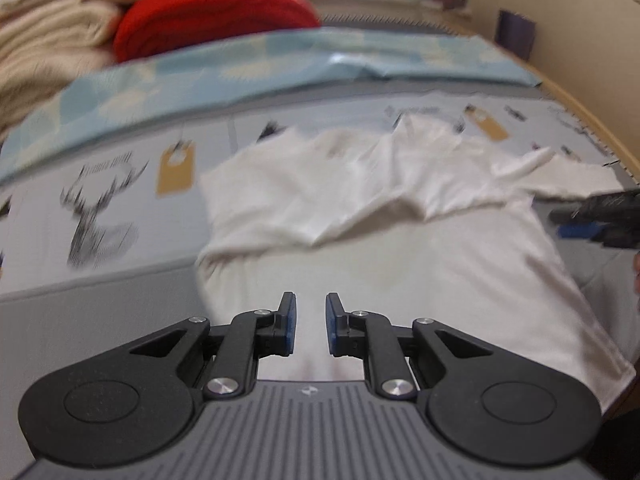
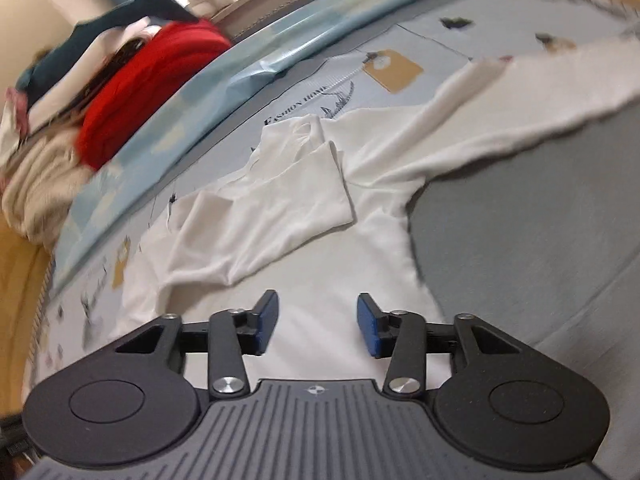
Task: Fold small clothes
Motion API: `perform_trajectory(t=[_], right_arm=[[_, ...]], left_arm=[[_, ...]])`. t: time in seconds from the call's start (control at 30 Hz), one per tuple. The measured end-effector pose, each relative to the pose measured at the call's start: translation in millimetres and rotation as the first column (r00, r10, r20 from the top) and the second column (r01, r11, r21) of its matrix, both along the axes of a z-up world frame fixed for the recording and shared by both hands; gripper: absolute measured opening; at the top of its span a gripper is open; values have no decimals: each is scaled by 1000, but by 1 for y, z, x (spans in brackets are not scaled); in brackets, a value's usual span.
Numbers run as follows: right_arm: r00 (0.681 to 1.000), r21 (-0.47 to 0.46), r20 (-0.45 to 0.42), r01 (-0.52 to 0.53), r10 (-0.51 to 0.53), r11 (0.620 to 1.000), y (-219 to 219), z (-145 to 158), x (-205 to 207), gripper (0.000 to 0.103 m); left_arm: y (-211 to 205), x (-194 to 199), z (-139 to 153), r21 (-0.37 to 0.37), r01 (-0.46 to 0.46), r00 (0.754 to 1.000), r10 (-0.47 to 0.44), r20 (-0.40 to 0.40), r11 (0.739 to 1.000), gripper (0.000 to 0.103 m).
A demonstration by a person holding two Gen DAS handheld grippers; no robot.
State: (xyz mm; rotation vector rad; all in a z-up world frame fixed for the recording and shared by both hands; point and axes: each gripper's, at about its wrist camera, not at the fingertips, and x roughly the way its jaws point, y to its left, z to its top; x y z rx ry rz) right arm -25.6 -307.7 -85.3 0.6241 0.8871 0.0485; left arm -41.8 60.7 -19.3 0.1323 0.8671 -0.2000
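1. My left gripper (image 1: 311, 322) sits at the bottom centre of the left wrist view. Its blue-padded jaws have a narrow gap between them with nothing in it, so it's open, just barely.
2. My right gripper (image 2: 317, 322) is at the bottom centre of the right wrist view, jaws spread noticeably wider, also holding nothing.
3. The thing I'm folding, a white long-sleeved cotton top (image 1: 400, 232), is spread out across the middle of the left view. One sleeve is folded in across the chest and the hem runs off toward the lower right.
4. In the right view that same top (image 2: 304, 216) fills the centre. The other sleeve stretches out flat to the upper right of the frame, while the folded-in sleeve lies across the body toward the left.
5. Both grippers hover over the lower part of the shirt. Can't tell if either one is actually touching the fabric.
6. The right gripper also pokes in at the right edge of the left view, near the sleeve, pretty blurry.
7. Everything lies on a grey bed sheet printed with deer and tan tags (image 1: 120, 200).
8. Behind that, a light blue patterned blanket (image 1: 240, 64) crosses the upper part of the frame.
9. Upper left holds a red folded fabric bundle (image 1: 212, 12) next to a cream knitted blanket (image 1: 48, 40).
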Motion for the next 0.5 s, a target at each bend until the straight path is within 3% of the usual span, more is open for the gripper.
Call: perform_trajectory(t=[0.07, 0.3, 0.4, 0.5], right_arm=[[999, -37, -24, 25, -26, 999, 3, -5, 6, 10], [961, -73, -264, 67, -84, 995, -17, -43, 6, 10], [955, -68, -286, 61, -78, 996, -24, -46, 0, 4], [951, -68, -300, 57, -75, 996, -27, -46, -1, 1]], left_arm=[[-23, 8, -2, 21, 36, 998, -37, 41, 999, 13], [-109, 47, -33, 58, 158, 978, -165, 131, 986, 13], [-139, 68, -54, 18, 178, 976, -179, 123, 984, 14], [-171, 89, -76, 23, 192, 976, -193, 96, 981, 15]])
